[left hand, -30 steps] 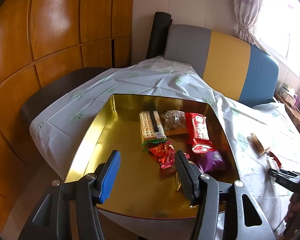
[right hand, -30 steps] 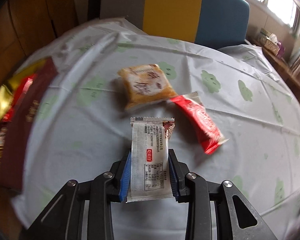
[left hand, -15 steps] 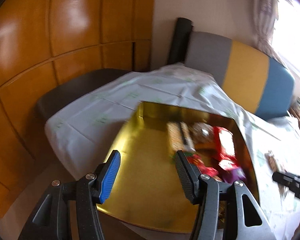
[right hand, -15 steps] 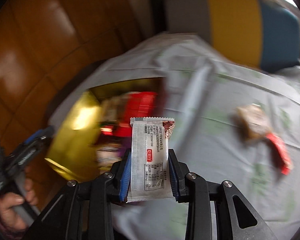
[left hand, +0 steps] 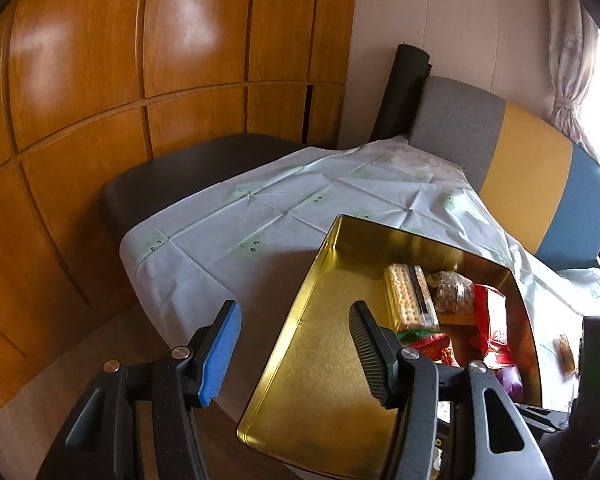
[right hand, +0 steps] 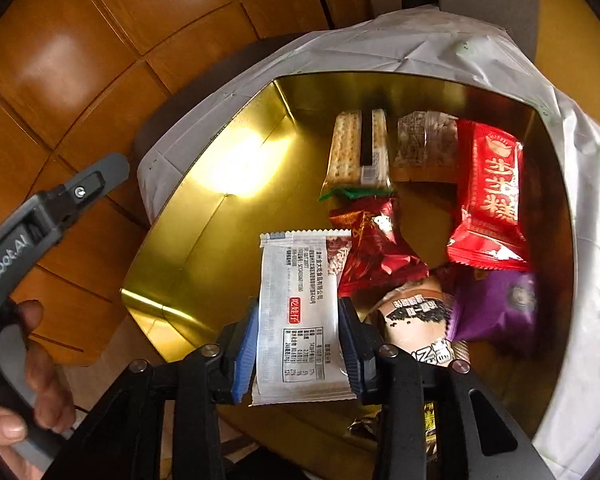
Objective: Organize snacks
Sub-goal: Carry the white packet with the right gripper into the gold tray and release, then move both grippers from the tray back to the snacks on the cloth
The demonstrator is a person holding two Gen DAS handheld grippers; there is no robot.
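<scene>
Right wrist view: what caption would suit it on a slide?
Right gripper, jaws just easing open, carries a silver snack packet above the gold tin of wrapped snacks.

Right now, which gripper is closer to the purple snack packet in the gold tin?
Right. The right gripper, with a white packet between its fingers, hangs over the gold tin just beside the purple packet. The left gripper sits open at the tin's opposite edge.

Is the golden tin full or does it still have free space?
Partly filled. The golden tin has snacks only on its right side; its left floor is bare.
</scene>
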